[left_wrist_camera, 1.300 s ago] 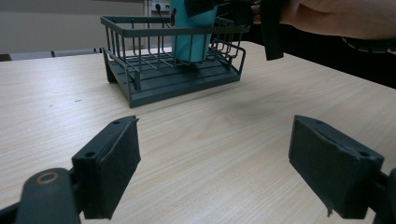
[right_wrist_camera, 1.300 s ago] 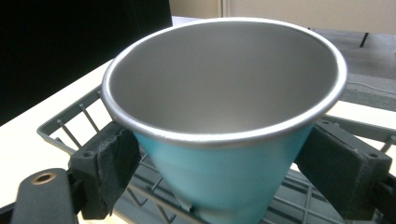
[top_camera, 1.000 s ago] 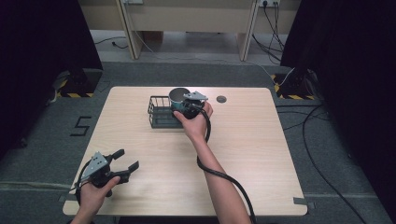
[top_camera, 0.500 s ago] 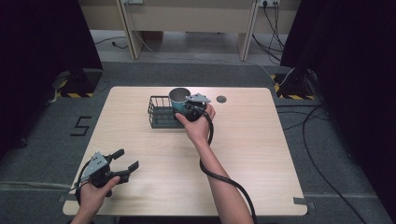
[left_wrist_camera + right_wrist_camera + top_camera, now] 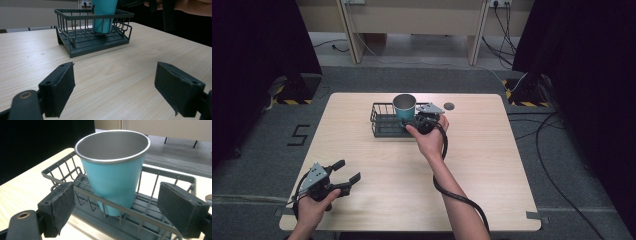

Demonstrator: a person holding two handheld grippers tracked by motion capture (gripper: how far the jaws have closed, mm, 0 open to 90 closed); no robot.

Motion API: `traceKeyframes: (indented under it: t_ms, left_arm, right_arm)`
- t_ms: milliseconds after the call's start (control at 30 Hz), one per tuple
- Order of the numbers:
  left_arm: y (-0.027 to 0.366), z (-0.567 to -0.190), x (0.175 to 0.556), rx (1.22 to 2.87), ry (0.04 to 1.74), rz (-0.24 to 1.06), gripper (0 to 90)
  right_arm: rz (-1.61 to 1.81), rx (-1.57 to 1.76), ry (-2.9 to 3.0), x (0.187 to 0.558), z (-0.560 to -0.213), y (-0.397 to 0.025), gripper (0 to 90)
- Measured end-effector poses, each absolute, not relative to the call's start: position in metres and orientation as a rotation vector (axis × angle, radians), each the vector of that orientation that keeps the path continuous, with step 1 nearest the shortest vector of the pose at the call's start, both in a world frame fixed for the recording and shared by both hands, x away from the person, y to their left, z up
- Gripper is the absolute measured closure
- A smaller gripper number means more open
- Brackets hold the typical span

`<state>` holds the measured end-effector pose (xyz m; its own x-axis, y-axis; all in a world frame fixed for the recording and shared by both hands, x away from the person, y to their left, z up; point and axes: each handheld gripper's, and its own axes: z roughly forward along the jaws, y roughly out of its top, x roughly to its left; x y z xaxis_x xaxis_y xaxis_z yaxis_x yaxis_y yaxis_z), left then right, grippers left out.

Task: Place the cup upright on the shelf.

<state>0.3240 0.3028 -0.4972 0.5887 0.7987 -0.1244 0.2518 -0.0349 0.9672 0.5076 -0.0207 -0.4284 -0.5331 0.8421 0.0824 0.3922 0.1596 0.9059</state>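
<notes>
A teal cup (image 5: 404, 107) with a steel inside stands upright in the right end of a dark wire basket (image 5: 384, 125) at the table's far middle. My right gripper (image 5: 416, 121) is just right of the basket and open. In the right gripper view its pads (image 5: 62, 203) flank the cup (image 5: 115, 170) with gaps on both sides, over the basket's near rail (image 5: 100, 200). My left gripper (image 5: 348, 172) rests open near the front left corner, with bare table between its pads (image 5: 61, 85). It faces the basket (image 5: 82, 42) and the cup (image 5: 102, 17).
A small dark round disc (image 5: 449, 106) lies on the table right of the basket. The right gripper's black cable (image 5: 447, 185) trails along the forearm toward the front edge. The light wood table (image 5: 492, 165) has free room at its middle and right.
The right gripper has drawn back a little toward the near right, away from the cup, which stays in the basket. The left gripper has not moved.
</notes>
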Motion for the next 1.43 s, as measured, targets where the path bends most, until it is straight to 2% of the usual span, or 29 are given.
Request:
traceKeyframes:
  t_ms: [967,1433]
  left_arm:
    - [0.303,-0.497,0.323,1.590,0.904,0.565,16.0]
    - [0.303,-0.497,0.323,1.590,0.901,0.574,16.0]
  right_arm:
    - [1.333,1.150,2.009,0.462,-0.437,-0.073,15.8]
    - [1.346,1.127,2.060,0.408,-0.462,-0.117,16.6]
